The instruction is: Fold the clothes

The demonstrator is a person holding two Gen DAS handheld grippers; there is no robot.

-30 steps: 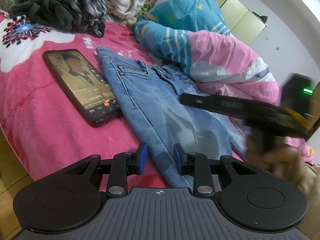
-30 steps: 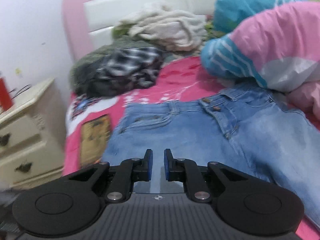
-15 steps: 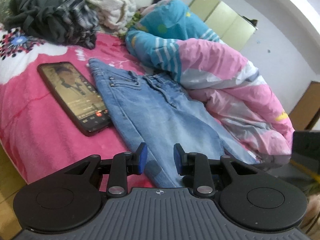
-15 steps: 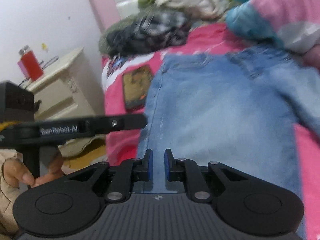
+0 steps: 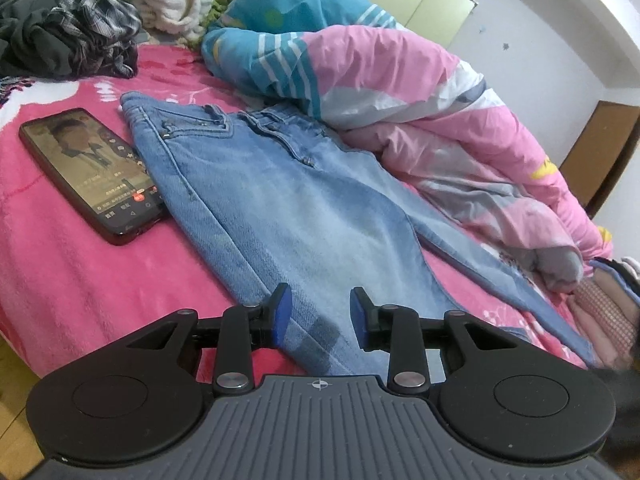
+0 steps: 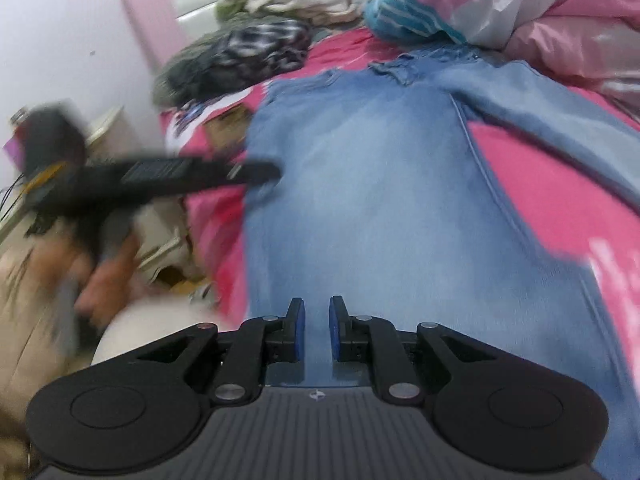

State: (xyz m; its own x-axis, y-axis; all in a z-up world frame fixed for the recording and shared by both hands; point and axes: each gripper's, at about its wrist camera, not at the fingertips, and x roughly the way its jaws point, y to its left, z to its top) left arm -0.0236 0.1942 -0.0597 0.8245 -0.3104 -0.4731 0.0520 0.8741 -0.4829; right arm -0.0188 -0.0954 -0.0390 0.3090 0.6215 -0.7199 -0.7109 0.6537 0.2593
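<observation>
A pair of light blue jeans (image 5: 288, 200) lies flat on the pink bedspread (image 5: 60, 272), waistband far, legs spread toward me. My left gripper (image 5: 320, 316) is open and empty, hovering over the near leg's outer edge. In the right wrist view the jeans (image 6: 368, 200) fill the middle. My right gripper (image 6: 317, 328) has its jaws a narrow gap apart, empty, above the lower part of that leg. The left gripper (image 6: 256, 170) shows there, blurred, reaching to the leg's left edge.
A lit phone (image 5: 92, 172) lies on the bedspread left of the jeans. A pink and blue duvet (image 5: 380, 80) is bunched on the right. Dark and white clothes (image 5: 72, 36) are piled at the headboard. Folded clothes (image 5: 600, 308) sit far right. A nightstand (image 6: 108, 128) stands left of the bed.
Both grippers have moved down along the jeans toward the leg ends. The right gripper has left the left wrist view. The left gripper now reaches the leg's left edge.
</observation>
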